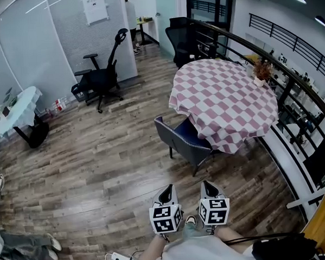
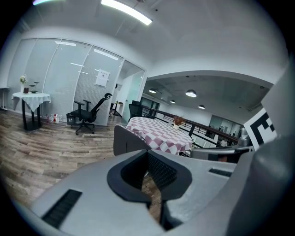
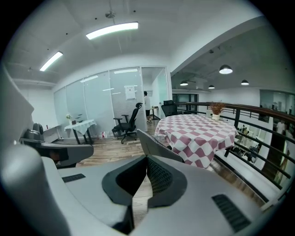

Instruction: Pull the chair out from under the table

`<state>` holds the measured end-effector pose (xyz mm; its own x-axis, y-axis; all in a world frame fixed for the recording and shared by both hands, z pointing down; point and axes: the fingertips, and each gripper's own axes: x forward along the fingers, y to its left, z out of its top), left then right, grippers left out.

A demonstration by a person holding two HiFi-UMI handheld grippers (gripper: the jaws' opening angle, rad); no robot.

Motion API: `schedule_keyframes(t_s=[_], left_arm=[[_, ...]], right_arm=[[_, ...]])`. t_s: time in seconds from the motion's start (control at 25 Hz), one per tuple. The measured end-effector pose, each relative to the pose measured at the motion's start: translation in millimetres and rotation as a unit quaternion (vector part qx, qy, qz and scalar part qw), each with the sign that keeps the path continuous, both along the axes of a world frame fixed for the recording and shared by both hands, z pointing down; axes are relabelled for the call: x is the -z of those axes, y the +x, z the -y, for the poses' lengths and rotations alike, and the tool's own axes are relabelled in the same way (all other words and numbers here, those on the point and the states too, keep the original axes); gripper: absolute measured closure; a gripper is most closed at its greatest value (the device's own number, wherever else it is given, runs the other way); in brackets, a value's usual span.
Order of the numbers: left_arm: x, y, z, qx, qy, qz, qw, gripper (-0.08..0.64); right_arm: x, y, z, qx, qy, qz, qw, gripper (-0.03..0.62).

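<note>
Pink-checked table [image 1: 226, 93] at 1 o'clock; chair [image 1: 183, 139] tucked under near edge at 12, backrest facing me, offering grab point. I'm holding left gripper [image 1: 166, 195] and right gripper [image 1: 210, 189] pinched closed, empty, well short of it.

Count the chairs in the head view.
3. A dark blue chair at the checkered table, a black office chair by the glass wall, and another black chair beyond the table. More may be hidden under the tablecloth.

We locate the chair [image 1: 186, 142] at the near-left edge of the table [image 1: 226, 96], seat partly under it; the office chair [image 1: 102, 76] stands well behind, leftward.
</note>
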<state>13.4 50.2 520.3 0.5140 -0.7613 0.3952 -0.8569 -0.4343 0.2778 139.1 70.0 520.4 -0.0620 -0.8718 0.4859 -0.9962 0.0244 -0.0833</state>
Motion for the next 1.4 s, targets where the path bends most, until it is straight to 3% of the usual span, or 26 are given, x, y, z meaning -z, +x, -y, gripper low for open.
schedule_keyframes(t_s=[0.76, 1.4], left_arm=[[-7, 71, 86, 0.008, -0.014, 0.021, 0.9996, 0.557], [-18, 135, 101, -0.048, -0.028, 0.043, 0.9975, 0.557]], right_arm=[[-8, 75, 89, 0.013, -0.007, 0.028, 0.999, 0.574], [-27, 132, 106, -0.014, -0.027, 0.050, 0.998, 0.574]])
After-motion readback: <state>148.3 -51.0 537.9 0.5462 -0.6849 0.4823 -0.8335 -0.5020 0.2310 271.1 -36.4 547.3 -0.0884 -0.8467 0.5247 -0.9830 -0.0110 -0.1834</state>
